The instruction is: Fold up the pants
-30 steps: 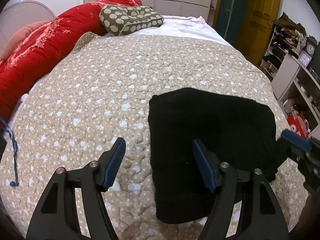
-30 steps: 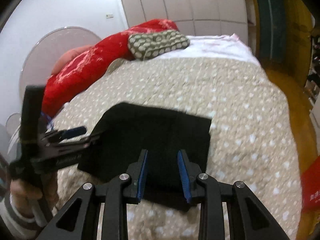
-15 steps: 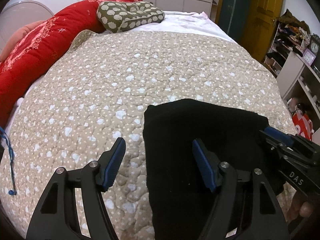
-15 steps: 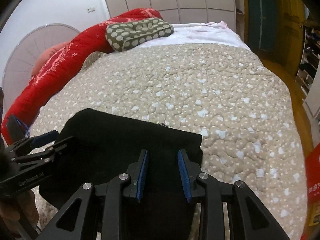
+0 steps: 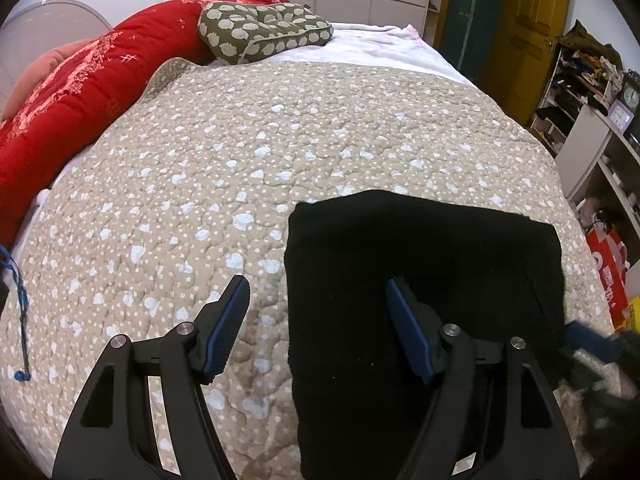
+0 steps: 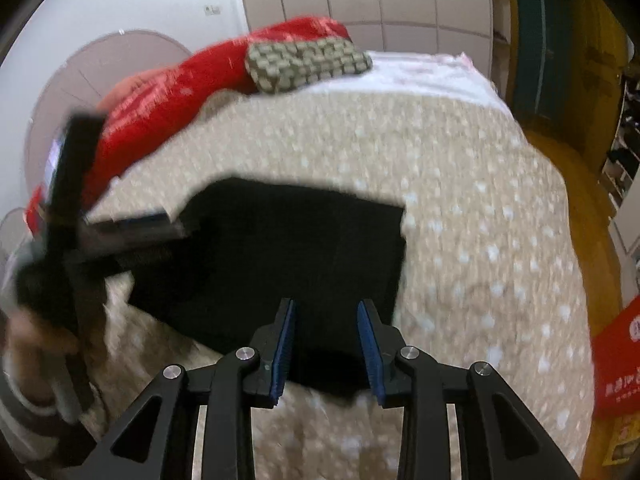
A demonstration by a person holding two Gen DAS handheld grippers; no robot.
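Pants (image 5: 424, 276), black and folded into a compact, roughly rectangular block, lie flat on the quilt (image 5: 248, 168) near the bed's near edge, toward its right side as the left wrist view shows it. In the right wrist view the same dark block (image 6: 296, 252) sits just ahead of the fingers, its far right corner sharp against the beige.

Left gripper (image 5: 318, 328) hangs over the left edge of the pants with its jaws set wide: one blue pad over bare quilt, the other over the black cloth, nothing pinched between them. In the right wrist view it shows at the left (image 6: 132, 232), blurred, held in a hand (image 6: 36, 340) with a striped sleeve.

Right gripper (image 6: 326, 340) hovers over the near edge of the pants; its jaws stand a modest way apart and are opening, with no cloth gripped between the pads. The left wrist view catches it as a blur at the lower right (image 5: 592, 344), beside the pants' right edge.

Farther out, a red duvet (image 5: 80, 92) lies along the left side of the bed, a spotted olive cushion (image 5: 264, 30) rests at the head on a white sheet (image 5: 384, 44), and shelves (image 5: 592, 120) stand at the right by a yellow door (image 5: 524, 28).
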